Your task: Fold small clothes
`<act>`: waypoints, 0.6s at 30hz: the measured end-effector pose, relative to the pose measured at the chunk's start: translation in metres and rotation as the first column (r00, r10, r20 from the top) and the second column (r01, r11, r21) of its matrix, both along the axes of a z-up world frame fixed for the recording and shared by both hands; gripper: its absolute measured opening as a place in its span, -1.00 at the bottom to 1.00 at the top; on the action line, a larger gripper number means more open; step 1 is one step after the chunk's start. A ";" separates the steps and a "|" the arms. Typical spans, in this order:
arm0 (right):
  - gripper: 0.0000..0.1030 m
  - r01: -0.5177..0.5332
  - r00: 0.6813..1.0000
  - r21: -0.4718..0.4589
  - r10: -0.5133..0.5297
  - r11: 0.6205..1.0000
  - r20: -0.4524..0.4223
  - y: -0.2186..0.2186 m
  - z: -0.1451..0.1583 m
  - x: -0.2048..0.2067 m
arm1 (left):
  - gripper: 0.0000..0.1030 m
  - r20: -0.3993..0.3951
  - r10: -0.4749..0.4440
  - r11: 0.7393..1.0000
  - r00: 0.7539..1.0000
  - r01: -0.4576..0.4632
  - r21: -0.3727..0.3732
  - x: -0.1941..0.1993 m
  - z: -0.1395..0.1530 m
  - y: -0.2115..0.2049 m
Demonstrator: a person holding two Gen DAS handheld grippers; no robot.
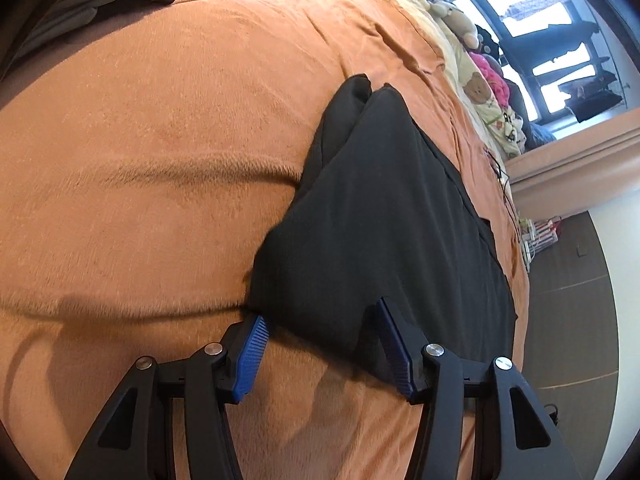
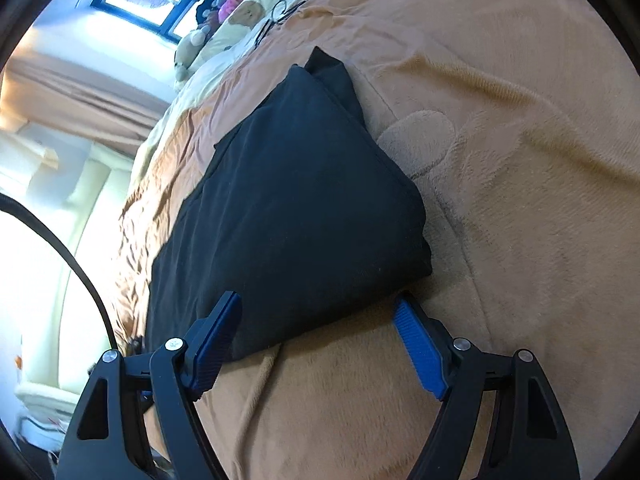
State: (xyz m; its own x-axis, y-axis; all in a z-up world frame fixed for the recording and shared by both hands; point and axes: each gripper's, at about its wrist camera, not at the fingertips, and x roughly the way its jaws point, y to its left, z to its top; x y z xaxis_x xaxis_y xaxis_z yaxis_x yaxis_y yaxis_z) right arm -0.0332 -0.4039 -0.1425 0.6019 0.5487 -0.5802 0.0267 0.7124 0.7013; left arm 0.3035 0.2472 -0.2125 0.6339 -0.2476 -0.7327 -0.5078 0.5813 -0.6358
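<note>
Black garment lies folded on the orange blanket; left tongs and right tongs stand apart, each straddling its near corner.

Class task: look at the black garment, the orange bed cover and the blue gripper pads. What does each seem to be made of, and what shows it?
Black garment: thin matte woven or knit cloth, probably cotton; soft creases, no shine.
Orange cover: plush fleece, likely synthetic; short nap brushed into streaks.
Blue pads: ribbed rubber or plastic; fine moulded ridges.
</note>
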 end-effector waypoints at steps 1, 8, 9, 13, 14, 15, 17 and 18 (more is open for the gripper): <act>0.50 0.011 1.000 0.018 -0.011 1.000 0.003 -0.003 -0.002 0.003 | 0.07 0.002 0.005 1.000 1.000 -0.005 -0.003 0.002 -0.001 0.001; 0.19 0.078 0.997 0.083 -0.078 0.994 0.002 -0.006 -0.016 0.014 | -0.39 0.005 0.054 0.999 0.999 -0.054 0.009 0.010 -0.004 0.007; -0.06 0.084 0.996 0.082 -0.085 0.993 -0.001 -0.003 -0.016 0.014 | -0.58 0.010 0.063 0.998 0.998 -0.063 0.008 0.008 -0.003 0.008; -0.75 0.069 0.997 0.103 -0.071 0.992 0.016 -0.002 -0.012 0.011 | -0.72 0.044 0.071 0.997 0.997 -0.072 0.027 0.005 0.008 0.007; -0.79 0.066 0.997 0.099 -0.069 0.993 0.028 -0.002 -0.008 0.009 | -0.73 0.060 0.074 0.996 0.996 -0.076 0.036 0.003 0.013 0.007; -0.82 0.061 0.997 0.098 -0.065 0.993 0.037 -0.003 -0.006 0.007 | -0.74 0.081 0.080 0.996 0.993 -0.084 0.044 -0.001 0.021 0.007; -0.84 0.049 0.996 0.086 -0.054 0.995 0.066 -0.002 0.002 0.001 | -0.75 0.103 0.087 0.994 0.991 -0.093 0.053 -0.005 0.032 0.008; -0.84 0.041 0.996 0.076 -0.047 0.996 0.079 -0.001 0.007 -0.002 | -0.76 0.112 0.087 0.994 0.990 -0.093 0.055 -0.007 0.038 0.008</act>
